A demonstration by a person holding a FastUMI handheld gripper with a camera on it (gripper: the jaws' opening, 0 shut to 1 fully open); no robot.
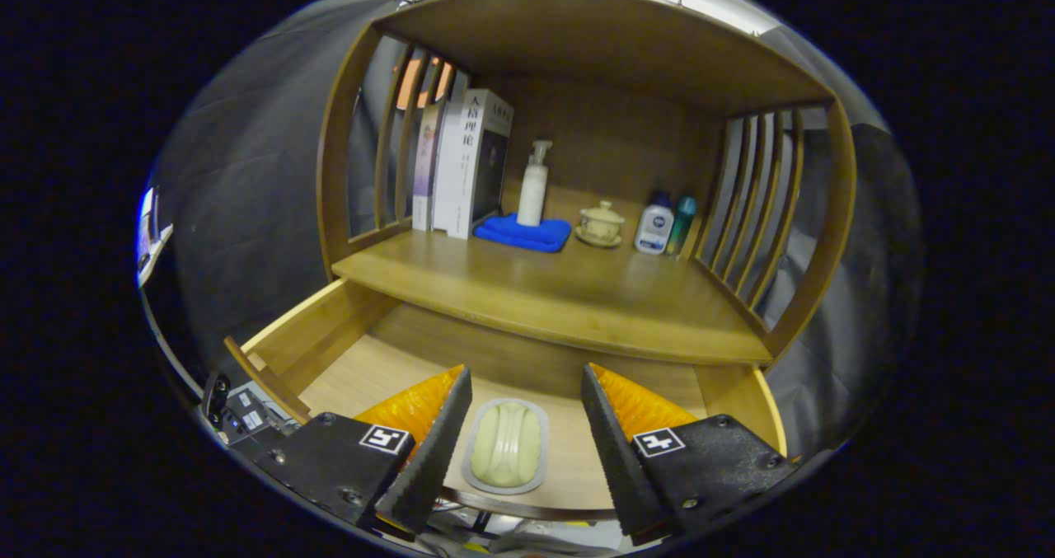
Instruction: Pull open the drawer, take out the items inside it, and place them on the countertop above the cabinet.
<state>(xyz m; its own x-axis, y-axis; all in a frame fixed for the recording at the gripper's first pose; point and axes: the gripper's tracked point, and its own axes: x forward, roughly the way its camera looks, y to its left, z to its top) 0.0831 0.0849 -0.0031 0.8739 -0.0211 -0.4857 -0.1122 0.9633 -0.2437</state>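
Spread wide at lower centre, the hand-held gripper point(521, 422) hangs open over the pulled-out drawer point(330, 339), whose front is cut off. Between its fingers lies a soap dish point(505, 446) holding a pale bar. Above, the tabletop point(560, 290) carries books, a pump bottle and a lidded cup.

The wooden drawer point(330, 335) stands pulled open below the table point(544, 294) of the cabinet. On its floor lies a pale green bar of soap point(506, 444) in a grey oval soap dish point(470, 464), between the jaws, which stand wide apart.
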